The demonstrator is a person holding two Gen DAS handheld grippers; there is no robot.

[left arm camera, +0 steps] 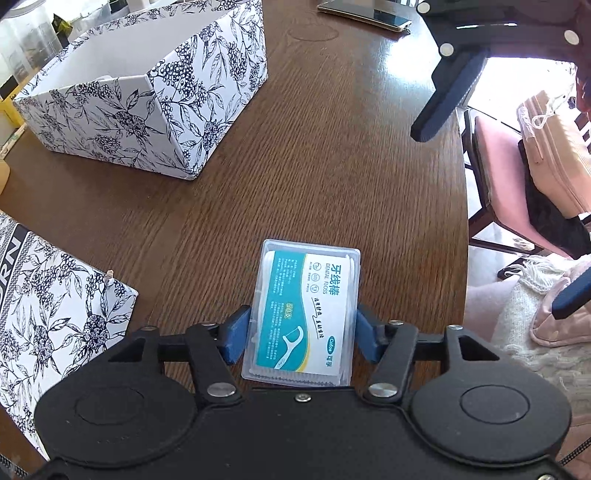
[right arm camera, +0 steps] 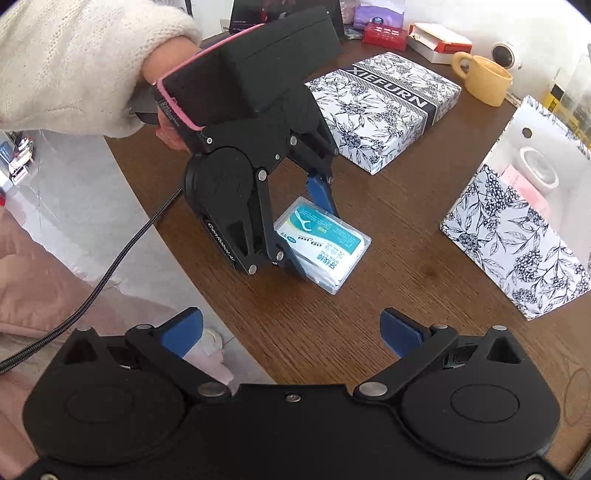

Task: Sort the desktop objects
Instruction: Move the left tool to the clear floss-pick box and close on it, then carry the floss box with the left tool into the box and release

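Near the curved edge of the wooden table (left arm camera: 314,155), a clear plastic dental floss pick case (left arm camera: 304,314) with a teal and white label lay flat on the wood. The left gripper (left arm camera: 300,334) had its two blue fingers (left arm camera: 236,334) pressed against the case's two long sides, pinching it while it rested on the surface. From the right wrist view the same gripper (right arm camera: 308,236) came down at a slant onto the case (right arm camera: 328,247), held by a hand (right arm camera: 168,129) in a cream knitted sleeve (right arm camera: 74,62), with a braided cable (right arm camera: 110,269) trailing off over the table's edge.

The right gripper (right arm camera: 291,332) hung just off that edge with its blue fingers (right arm camera: 400,332) spread wide and nothing between them; in the left wrist view its dark fingers (left arm camera: 447,96) showed above the far side of the table.

Toward the middle of the table stood an open box (left arm camera: 147,96) printed with dark blue leaves and berries, well apart from the case. Its lid (right arm camera: 384,107), marked XIEFURN, lay flat nearer the far edge, and a yellow mug (right arm camera: 484,77) stood just beyond it. A phone (left arm camera: 365,14) lay at the far edge, and a pink chair (left arm camera: 509,177) stood off the table's side.
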